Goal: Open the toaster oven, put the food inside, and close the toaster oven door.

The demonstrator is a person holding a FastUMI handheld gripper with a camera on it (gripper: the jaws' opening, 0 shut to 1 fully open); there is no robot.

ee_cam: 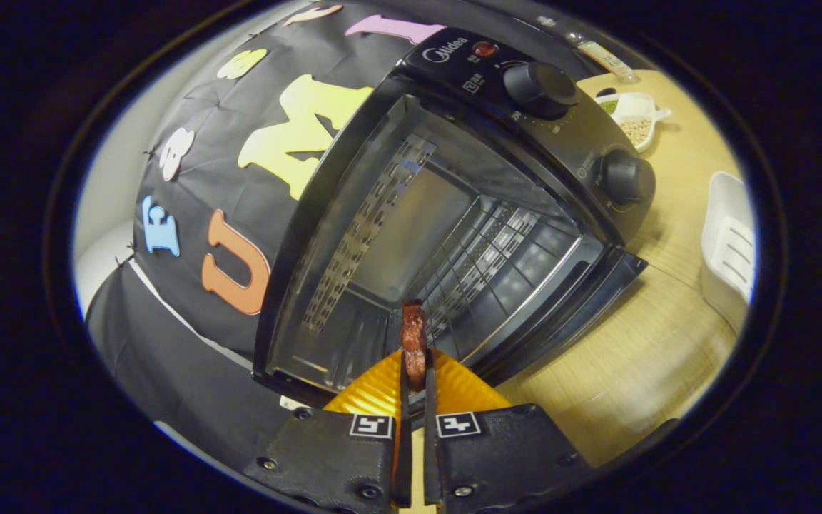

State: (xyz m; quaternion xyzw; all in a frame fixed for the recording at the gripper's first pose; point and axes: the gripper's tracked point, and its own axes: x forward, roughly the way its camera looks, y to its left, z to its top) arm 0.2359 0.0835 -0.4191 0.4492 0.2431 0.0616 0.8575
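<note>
Gripper (415, 378) fingers were clamped on a reddish-brown strip of food (413, 341) before the open black toaster oven (525, 143); insertion step, advancing inward judged next.

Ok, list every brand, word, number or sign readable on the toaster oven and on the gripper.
"Midea": brand on the toaster oven control panel, above the upper knob.
Small marks around both knobs: too small to read.
Square coded markers on the gripper, shut on the food: patterns, not text.
</note>
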